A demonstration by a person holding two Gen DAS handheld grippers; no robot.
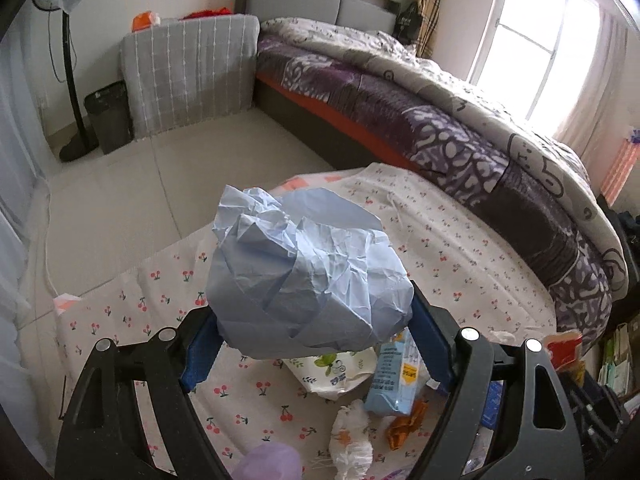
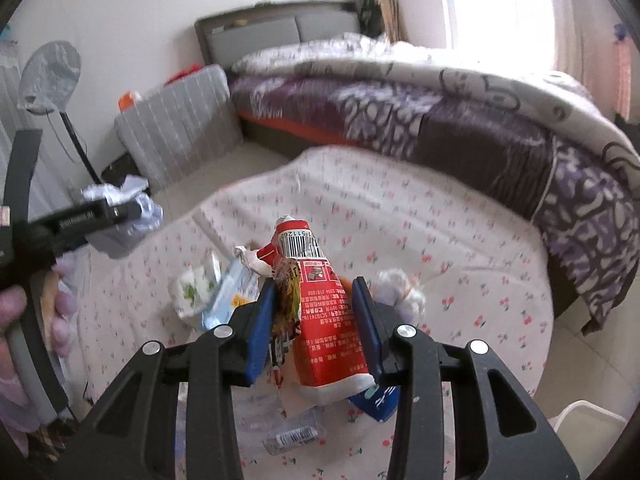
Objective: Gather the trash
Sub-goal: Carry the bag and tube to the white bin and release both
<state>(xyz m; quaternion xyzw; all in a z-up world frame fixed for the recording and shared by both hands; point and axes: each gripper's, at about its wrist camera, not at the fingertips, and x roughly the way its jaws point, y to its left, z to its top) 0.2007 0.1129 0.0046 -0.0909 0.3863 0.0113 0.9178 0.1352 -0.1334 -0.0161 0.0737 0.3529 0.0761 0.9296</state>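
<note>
My left gripper [image 1: 314, 304] is shut on a big crumpled ball of pale blue paper [image 1: 308, 272], held above the round table with the cherry-print cloth [image 1: 440, 240]. In the right wrist view the same ball [image 2: 132, 208] shows at the far left, with a gloved hand [image 2: 12, 308] below it. My right gripper [image 2: 315, 284] is shut on a flattened red snack wrapper with a barcode [image 2: 320, 296], lifted off the cloth [image 2: 400, 208]. Its blue pads [image 2: 262, 332] press both sides of the wrapper.
More trash lies on the cloth: a light blue packet [image 1: 394, 376], a white floral packet [image 1: 332, 368], a white tissue [image 1: 352, 436], an orange scrap [image 1: 404, 424] and a clear plastic piece [image 2: 292, 436]. A bed [image 1: 440, 120] stands behind, and a black bin [image 1: 108, 116] is on the floor.
</note>
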